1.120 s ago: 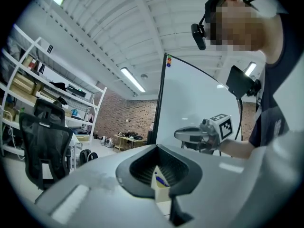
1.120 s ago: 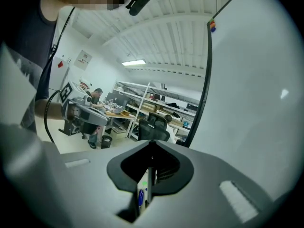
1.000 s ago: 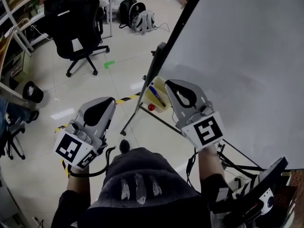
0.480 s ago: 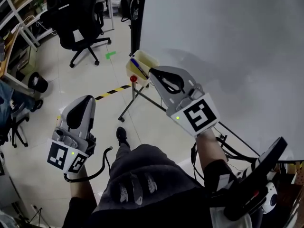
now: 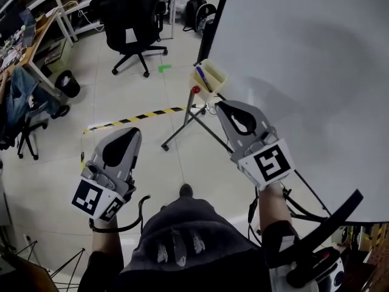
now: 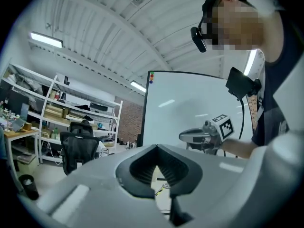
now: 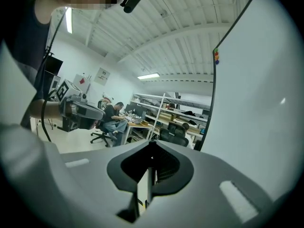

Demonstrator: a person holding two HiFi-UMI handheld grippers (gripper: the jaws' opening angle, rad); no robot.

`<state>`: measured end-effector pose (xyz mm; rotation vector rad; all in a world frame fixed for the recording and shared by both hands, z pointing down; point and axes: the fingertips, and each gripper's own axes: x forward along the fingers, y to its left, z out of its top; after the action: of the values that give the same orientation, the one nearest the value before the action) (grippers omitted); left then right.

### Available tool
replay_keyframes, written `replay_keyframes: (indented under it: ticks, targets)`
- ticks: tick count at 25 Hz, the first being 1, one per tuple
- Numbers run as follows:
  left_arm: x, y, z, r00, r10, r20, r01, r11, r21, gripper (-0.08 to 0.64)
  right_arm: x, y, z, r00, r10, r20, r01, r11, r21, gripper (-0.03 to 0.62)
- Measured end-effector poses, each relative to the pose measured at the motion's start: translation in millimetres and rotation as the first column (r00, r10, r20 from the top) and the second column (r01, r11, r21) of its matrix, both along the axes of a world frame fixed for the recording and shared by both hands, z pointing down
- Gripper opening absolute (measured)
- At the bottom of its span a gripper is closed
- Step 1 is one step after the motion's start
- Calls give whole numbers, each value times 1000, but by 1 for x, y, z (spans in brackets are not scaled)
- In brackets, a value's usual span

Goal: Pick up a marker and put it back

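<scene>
Seen from above, a person (image 5: 176, 224) stands beside a large whiteboard (image 5: 304, 66) with a claw in each hand. The right claw (image 5: 226, 106) is held level, close to the whiteboard's lower edge. Its jaws are pressed together with nothing between them. The left claw (image 5: 132, 132) is well out from the whiteboard, over the floor (image 5: 67, 145). Its jaws are also closed and empty (only a sliver of floor shows through the narrow slit). A blue marker (image 5: 201, 76) leans in a pale yellow cup (image 5: 216, 78) at the whiteboard's lower corner, just beyond the right claw and not touching it. A red knob (image 5: 196, 90) sits just below the cup. Farther from the whiteboard are a black office chair (image 5: 130, 11) and a strip of yellow-and-black tape (image 5: 134, 115).
</scene>
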<state>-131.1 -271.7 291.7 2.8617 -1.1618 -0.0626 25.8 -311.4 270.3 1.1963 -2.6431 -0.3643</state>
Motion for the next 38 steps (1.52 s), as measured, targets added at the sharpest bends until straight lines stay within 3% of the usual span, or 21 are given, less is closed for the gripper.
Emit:
replay_keyframes:
  ticks: [10, 17, 27, 38]
  targets:
    - [-69, 82, 17, 997, 36, -69, -37, 999, -14, 6, -61, 92, 5, 998, 34, -49, -35, 999, -7, 2]
    - [-71, 111, 19, 993, 64, -96, -67, 997, -29, 6, -68, 130, 1, 997, 45, -66, -46, 999, -14, 2]
    - [-23, 181, 14, 997, 38, -62, -41, 998, -52, 6, -20, 200, 5, 1000, 21, 11, -21, 1000, -17, 2]
    - [64, 351, 18, 998, -62, 4, 63, 997, -51, 6, 73, 350, 30, 997, -54, 48, 56, 997, -54, 2]
